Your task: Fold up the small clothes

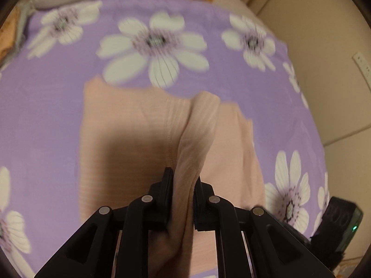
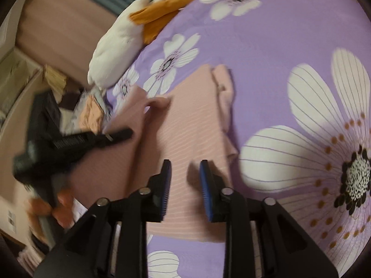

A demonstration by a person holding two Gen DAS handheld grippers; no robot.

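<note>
Closest up in the left wrist view, the left gripper (image 1: 184, 180) has its two black fingers (image 1: 167, 185) clamped on a raised fold of the one peach ribbed garment (image 1: 139, 127), with the pinched ridge running up between them. The rest of that garment lies spread flat on the purple floral bedsheet (image 1: 58, 115). At the right edge of that view there's a dark device with a green light (image 1: 343, 227), probably part of the other gripper, hard to say.

In the right wrist view, the right gripper (image 2: 185, 180) hovers just over the near part of the same garment (image 2: 190, 125), its fingers (image 2: 206, 185) apart with nothing between them, blue pads showing. The left gripper (image 2: 92, 139) shows up off to the left, blurred, at the garment's edge.

Farther back, one white plush toy with orange parts (image 2: 116, 55) sits at the sheet's far edge. Beside the bed is a blurry heap of other clothes (image 2: 90, 113), can't count them.
</note>
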